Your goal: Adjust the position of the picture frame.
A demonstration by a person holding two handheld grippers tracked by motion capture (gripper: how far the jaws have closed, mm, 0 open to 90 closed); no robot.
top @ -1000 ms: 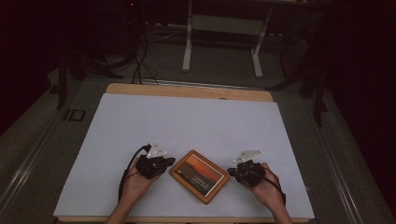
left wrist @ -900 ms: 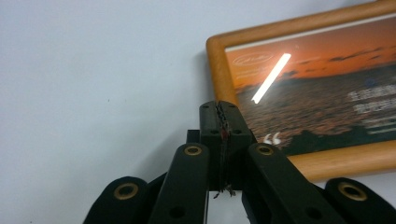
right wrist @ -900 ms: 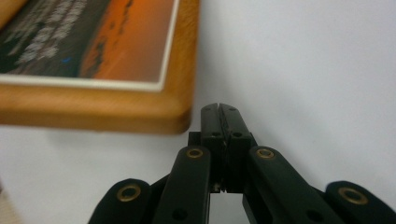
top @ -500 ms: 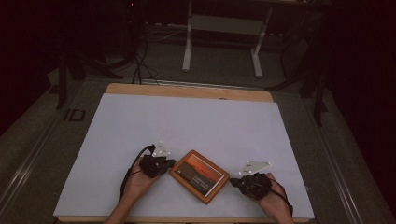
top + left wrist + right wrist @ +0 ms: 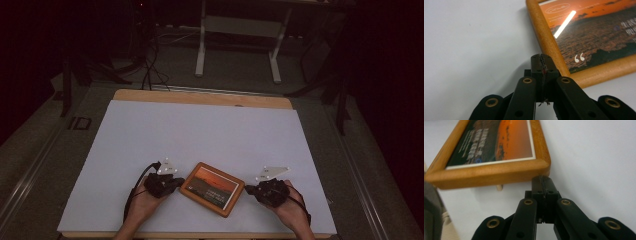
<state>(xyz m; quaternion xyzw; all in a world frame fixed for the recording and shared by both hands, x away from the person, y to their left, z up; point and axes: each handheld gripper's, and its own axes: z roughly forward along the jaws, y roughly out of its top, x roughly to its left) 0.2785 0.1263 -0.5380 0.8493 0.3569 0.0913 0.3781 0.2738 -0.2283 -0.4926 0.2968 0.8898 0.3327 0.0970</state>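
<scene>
Frame [image 5: 212,189] lies flat between both closed, empty grippers, long axis running gripper to gripper: left gripper [image 5: 176,181] touches its left end, right gripper [image 5: 251,190] its right.

Black jaws (brass rivets), trailing cables

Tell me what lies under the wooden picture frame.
The wooden picture frame lies on the white table cover. A small wooden peg shows beneath its edge; the rest underneath is hidden.
</scene>
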